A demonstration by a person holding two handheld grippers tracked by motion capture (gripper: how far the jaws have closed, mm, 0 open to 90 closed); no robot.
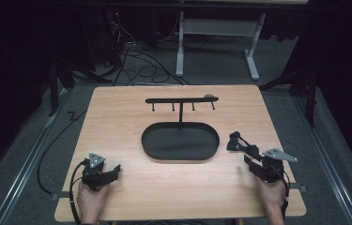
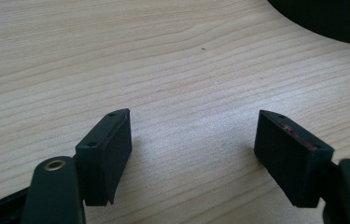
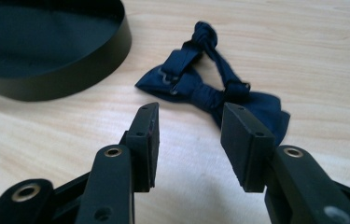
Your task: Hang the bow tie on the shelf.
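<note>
A dark blue bow tie (image 1: pixel 238 143) lies crumpled on the wooden table, right of a black oval tray (image 1: pixel 143 140). From the tray's far side rises a thin black stand (image 1: pixel 181 100) with a crossbar of small hooks. My right gripper (image 1: pixel 249 159) is just short of the bow tie (image 3: pixel 205 88) and pointed at it. Its jaws (image 3: pixel 189 126) are partly apart with bare wood between them, and the right fingertip overlaps the tie's near wing in the right gripper view. My left gripper (image 1: pixel 115 169) rests at the front left, open (image 2: pixel 193 135) over bare wood.
The tray wall (image 3: pixel 70 79) stands left of the tie, and its edge (image 2: pixel 331 18) shows far off in the left gripper view. The table's front edge (image 1: pixel 178 216) runs close below both hands. Cables and a metal frame (image 1: pixel 180 47) lie on the floor beyond the table.
</note>
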